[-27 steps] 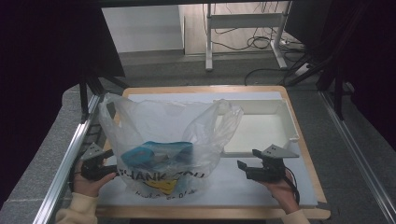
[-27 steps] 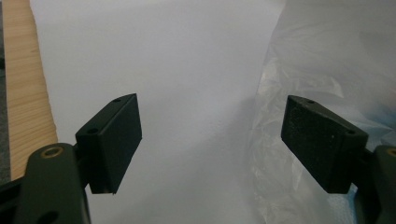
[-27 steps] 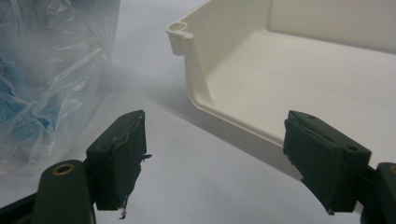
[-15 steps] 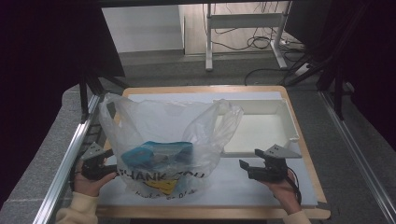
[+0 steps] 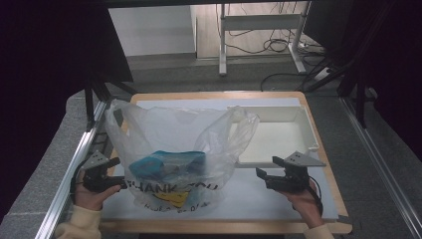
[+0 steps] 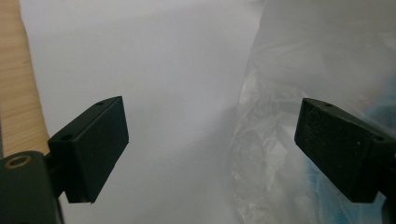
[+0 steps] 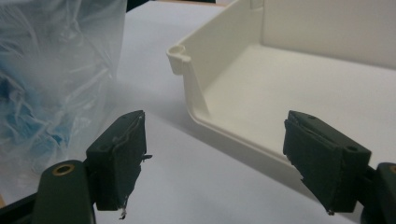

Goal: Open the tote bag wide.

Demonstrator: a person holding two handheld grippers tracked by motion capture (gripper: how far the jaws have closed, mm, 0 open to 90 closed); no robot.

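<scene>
While the table [image 5: 318, 215] is being looked down on from the high view, a clear plastic bag [image 5: 169, 134] printed with "THANK YOU" is being seen standing on the white sheet [image 5: 249, 196] that covers the wooden top, left of centre, its mouth gaping upward and its handles raised. A blue packet [image 5: 166, 164] is being carried inside it, low down. The left gripper [image 5: 115, 173] is being held in the person's left hand [image 5: 89, 196] just beside the bag's lower left edge, its jaws pointed at the plastic. The right gripper [image 5: 266, 168] is being held in the right hand [image 5: 304, 201] well apart from the bag, in front of a shallow white tray [image 5: 303, 115] that is lying on the right half of the sheet.

From the left gripper view, the left gripper [image 6: 212, 144] is being shown with its two black jaws spread wide and nothing gripped; the crinkled side of the plastic bag [image 6: 266, 140] is being seen ahead, toward the right-hand jaw, with bare white sheet [image 6: 154, 70] before the other. Whether the plastic is being touched cannot be told.

From the right gripper view, the right gripper [image 7: 215, 149] is likewise being shown wide open and empty, white sheet [image 7: 205, 186] lying between its jaws. The near corner of the white tray [image 7: 187, 81] is being seen just ahead, and the plastic bag [image 7: 60, 60], blue showing through it, is being seen at the left.
</scene>
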